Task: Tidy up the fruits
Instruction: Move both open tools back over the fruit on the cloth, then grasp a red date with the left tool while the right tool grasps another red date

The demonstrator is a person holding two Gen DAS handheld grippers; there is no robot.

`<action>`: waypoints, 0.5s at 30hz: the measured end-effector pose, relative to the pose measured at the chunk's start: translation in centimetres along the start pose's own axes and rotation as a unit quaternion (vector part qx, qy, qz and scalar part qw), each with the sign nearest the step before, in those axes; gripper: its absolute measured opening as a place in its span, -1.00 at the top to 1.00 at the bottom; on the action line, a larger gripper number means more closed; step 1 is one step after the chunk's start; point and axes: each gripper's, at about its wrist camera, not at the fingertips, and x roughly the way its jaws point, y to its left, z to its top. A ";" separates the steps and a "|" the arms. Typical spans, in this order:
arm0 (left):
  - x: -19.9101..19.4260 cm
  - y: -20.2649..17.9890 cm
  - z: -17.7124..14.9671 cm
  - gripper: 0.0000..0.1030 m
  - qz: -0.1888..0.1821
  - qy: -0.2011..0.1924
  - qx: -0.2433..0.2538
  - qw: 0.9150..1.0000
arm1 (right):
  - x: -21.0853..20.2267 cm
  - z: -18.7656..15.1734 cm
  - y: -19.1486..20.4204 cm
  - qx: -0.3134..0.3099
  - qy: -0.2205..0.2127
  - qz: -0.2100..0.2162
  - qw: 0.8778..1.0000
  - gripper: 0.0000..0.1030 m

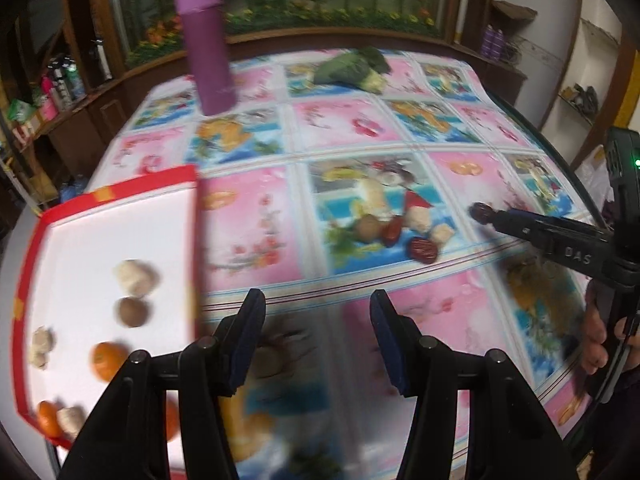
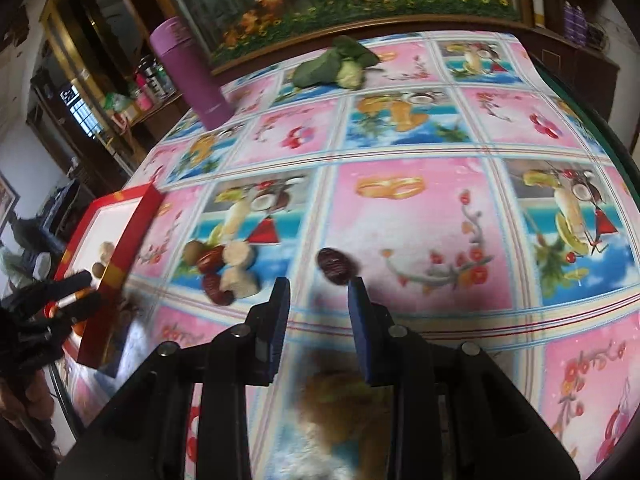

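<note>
Fruit split between two places on the patterned tablecloth (image 1: 256, 220). Off to the left, a red-rimmed tray (image 1: 120, 190) with a white floor, holding oranges (image 1: 106, 360), a brown walnut (image 1: 134, 312) and several pale chunks (image 1: 134, 278), all spread apart from one another. Near the middle of the cloth, well clear of the tray, a loose cluster (image 1: 400, 232): another walnut, two dark red dates and a few pale pieces, lying close together and partly touching. Left gripper (image 1: 318, 340) hanging over the cloth just right of the tray's near corner, jaws moderately apart, nothing between the blue pads, only printed cloth showing through the gap. Right gripper (image 2: 318, 286) out to the right of the cluster, jaws drawn narrow, a single red date (image 2: 334, 266) pinched at the very fingertips and sitting nearer the right finger in its own view; blurred, so the exact contact hard to make out. From the left wrist view, that same date seen as a dark knob on the end of the black fingers, with a hand (image 1: 600, 336) wrapped round the handle at the right edge. Farther back, a tall purple bottle (image 1: 208, 52) standing upright near the far left edge of the table, and a green leafy vegetable (image 1: 352, 68) lying at the far side.
</note>
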 end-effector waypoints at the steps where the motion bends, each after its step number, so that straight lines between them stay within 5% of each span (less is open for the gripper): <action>1: 0.5 -0.6 0.2 -0.05 -0.009 0.004 0.002 1.000 | 0.2 0.1 0.0 -0.006 0.000 -0.004 1.000 0.39; 15: 5.5 -5.0 2.3 -0.05 -0.054 0.032 0.013 0.998 | 2.3 1.4 -0.2 -0.026 0.019 0.006 0.999 0.39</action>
